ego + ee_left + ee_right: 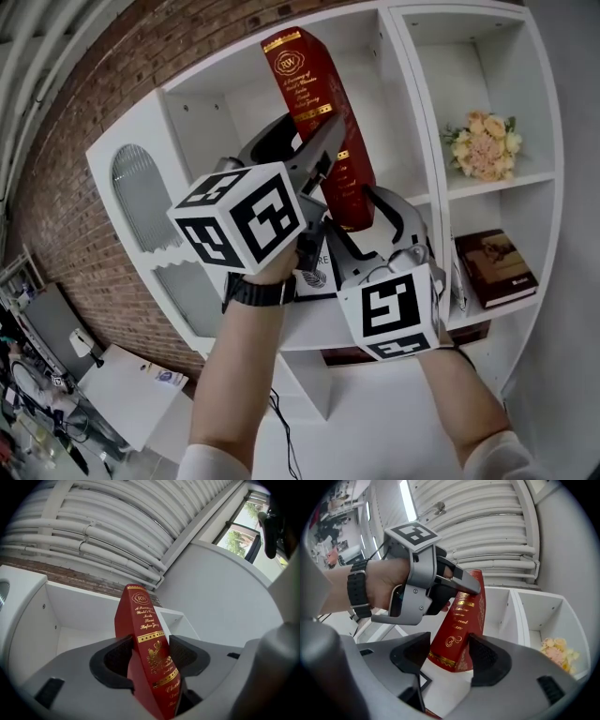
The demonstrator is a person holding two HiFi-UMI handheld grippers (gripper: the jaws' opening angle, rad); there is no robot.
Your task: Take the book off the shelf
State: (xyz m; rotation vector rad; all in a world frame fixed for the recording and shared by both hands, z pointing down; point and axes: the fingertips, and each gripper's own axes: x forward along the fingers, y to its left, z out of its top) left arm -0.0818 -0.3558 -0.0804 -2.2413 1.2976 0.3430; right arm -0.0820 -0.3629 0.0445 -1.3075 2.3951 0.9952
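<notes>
Red book (314, 94) bears a gold "RW" crest.

There are two tongs: the left tongs (150, 654) and the right tongs (449, 657). Each one has a cube with black and white squares, so that makes two cubes: the left cube (246, 225) and the right cube (392, 317). Two arms show, the left arm (230, 394) and the right arm (464, 403). There is one black watch (258, 292).

There is one white shelf (412, 112). I can count two books for sure: one red book (323, 122) and one brown book (497, 267). One white thing with print (317, 272) may be a book too, but I cannot tell. There is one bunch of flowers (486, 145).
</notes>
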